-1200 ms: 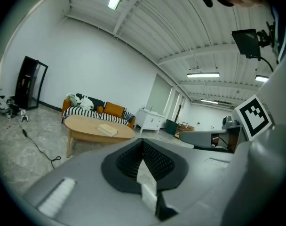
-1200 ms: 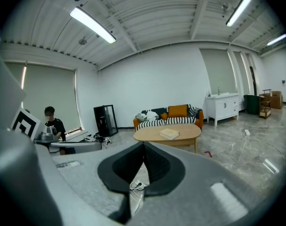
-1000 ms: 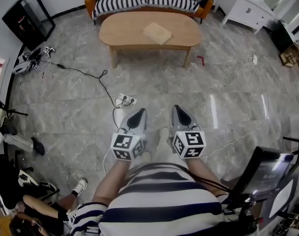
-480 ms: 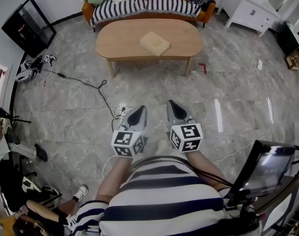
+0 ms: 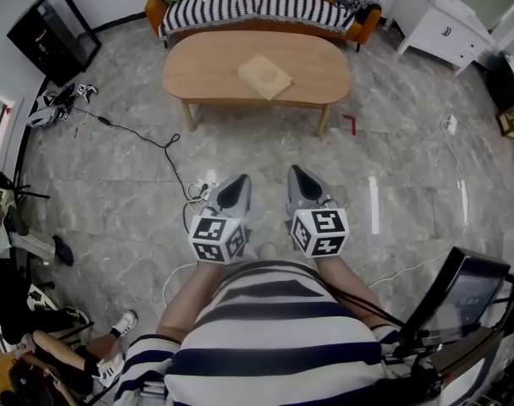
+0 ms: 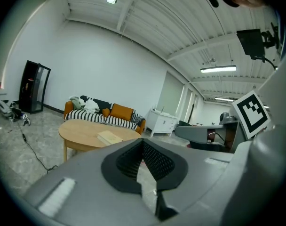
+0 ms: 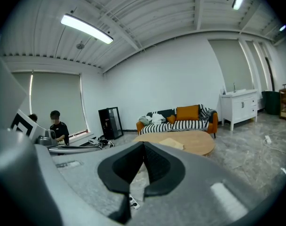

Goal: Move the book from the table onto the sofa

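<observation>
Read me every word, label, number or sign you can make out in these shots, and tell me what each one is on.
No text can be read anywhere.
Cubes on the left gripper and right gripper: square black-and-white marker patterns only, no letters or digits.
Book on the table: cover too small to read.
Monitor at lower right: screen blurred, unreadable.

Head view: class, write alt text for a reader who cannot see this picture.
Seen from above, a person in a striped top holds a left gripper and a right gripper side by side, jaws shut and empty, above a marble floor. Ahead, a tan book lies on an oval wooden table, with a striped sofa behind it.
</observation>
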